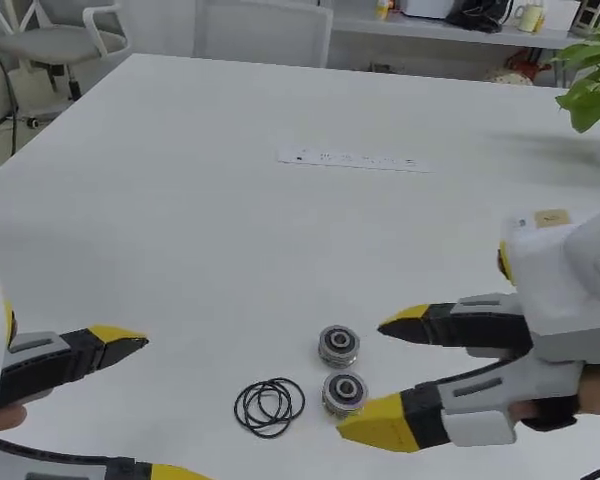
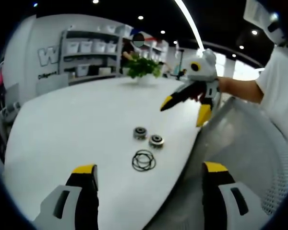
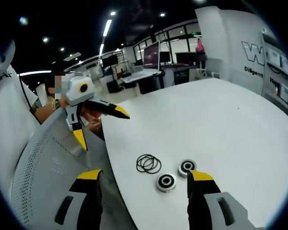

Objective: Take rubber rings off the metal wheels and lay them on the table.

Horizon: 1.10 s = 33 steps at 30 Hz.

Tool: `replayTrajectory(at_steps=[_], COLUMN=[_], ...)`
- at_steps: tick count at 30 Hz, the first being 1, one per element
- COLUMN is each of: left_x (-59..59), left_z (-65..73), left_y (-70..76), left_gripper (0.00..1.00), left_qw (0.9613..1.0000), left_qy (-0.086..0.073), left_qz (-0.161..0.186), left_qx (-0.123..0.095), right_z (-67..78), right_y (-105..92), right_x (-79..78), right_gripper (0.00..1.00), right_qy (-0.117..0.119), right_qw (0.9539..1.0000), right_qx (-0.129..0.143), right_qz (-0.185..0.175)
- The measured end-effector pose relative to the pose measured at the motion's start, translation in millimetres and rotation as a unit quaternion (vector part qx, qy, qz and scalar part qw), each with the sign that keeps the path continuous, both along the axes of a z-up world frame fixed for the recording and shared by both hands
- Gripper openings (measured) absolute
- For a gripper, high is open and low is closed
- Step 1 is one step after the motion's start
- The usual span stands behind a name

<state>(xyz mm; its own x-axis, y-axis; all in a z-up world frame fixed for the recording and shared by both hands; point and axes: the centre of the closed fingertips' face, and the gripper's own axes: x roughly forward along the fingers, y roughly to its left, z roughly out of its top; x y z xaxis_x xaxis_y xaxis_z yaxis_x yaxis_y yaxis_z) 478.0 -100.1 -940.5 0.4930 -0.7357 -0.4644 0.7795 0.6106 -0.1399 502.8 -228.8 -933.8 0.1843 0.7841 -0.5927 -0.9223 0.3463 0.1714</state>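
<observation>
You are facing a white bench [image 1: 180, 220]. The far wheel [image 1: 339, 344] and the near wheel [image 1: 344, 391] are sitting close together near your edge. Black rubber rings [image 1: 270, 404] are lying piled just beside the near wheel, and a white strip [image 1: 352, 160] is lying farther back.

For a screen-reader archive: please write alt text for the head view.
On a white table lie two metal wheels, one behind the other, with loose black rubber rings beside them. The open right gripper points at the wheels; the open left gripper is at lower left.
</observation>
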Motion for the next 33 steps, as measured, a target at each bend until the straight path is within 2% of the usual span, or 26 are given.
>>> replayTrajectory(at_steps=[5,10,13,17,20,25,33], left_x=[1.2,3.0,4.3,5.0,5.0,4.0,-2.7], left_z=[4.4,4.9,7.1,7.3,7.3,7.2,1.0], left_y=[0.3,5.1,8.0,12.8,16.0,20.8,24.7], left_gripper=[0.93,0.94,0.94,0.93,0.93,0.93,0.93], left_qw=[1.0000,1.0000,1.0000,0.9999,0.9998,0.9995,0.9993], left_qy=[-0.002,-0.004,-0.007,-0.008,-0.009,-0.010,-0.004], left_qz=[0.001,0.003,0.007,0.013,0.017,0.028,0.034], left_qx=[-0.009,0.000,-0.001,0.003,0.005,0.005,0.017], right_z=[2.3,3.8,1.0,-2.0,-5.6,-13.0,-23.3], right_y=[-28.5,-50.6,-63.5,-80.2,-91.6,-111.5,-118.2], right_x=[1.4,1.5,2.7,4.6,5.3,6.1,2.8], right_gripper=[0.82,0.93,0.93,0.99,0.99,0.99,0.99], right_qy=[-0.001,0.004,0.009,0.008,0.013,0.021,0.026], right_qw=[0.9995,0.9976,0.9953,0.9906,0.9867,0.9776,0.9733], right_qx=[0.007,0.020,0.026,0.042,0.049,0.060,0.060], right_qz=[-0.029,-0.067,-0.093,-0.130,-0.155,-0.201,-0.220])
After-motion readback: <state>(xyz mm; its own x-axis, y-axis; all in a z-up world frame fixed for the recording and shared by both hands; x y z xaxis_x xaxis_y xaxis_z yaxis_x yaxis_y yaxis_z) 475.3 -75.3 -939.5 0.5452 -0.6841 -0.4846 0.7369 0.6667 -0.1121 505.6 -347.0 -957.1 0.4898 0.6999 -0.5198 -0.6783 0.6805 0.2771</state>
